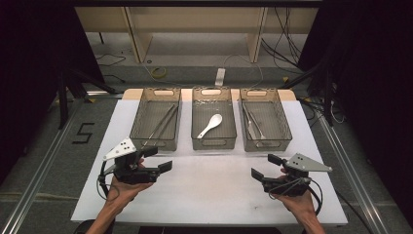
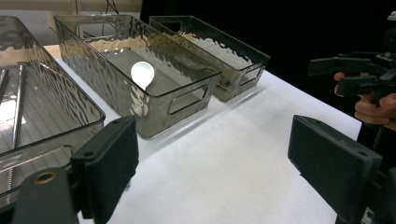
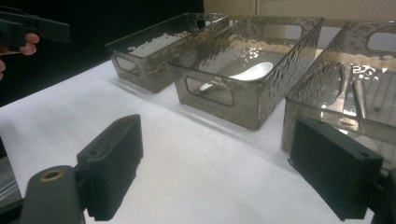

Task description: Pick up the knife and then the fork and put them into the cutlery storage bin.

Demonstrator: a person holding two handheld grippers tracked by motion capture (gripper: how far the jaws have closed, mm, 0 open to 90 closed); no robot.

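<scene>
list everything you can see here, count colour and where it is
bins: 3, smoky clear plastic, in a row across the far half of the table
spoon: 1, white, in the middle bin
chopsticks: a pair, metal, in the left bin
utensils: 2 or so, metal, in the right bin; type too small to tell
table cover: 1, white, bare near half
floor marking "5": 1, black, left of the table
cables: several, dark, on the floor beyond the table
left claw: 1, black, open, near left
right claw: 1, black, open, near right

Lab recording bay; black curtains [image 1: 29,58]; floor cables [image 1: 282,34]; aluminium rails [image 1: 39,165]
</scene>
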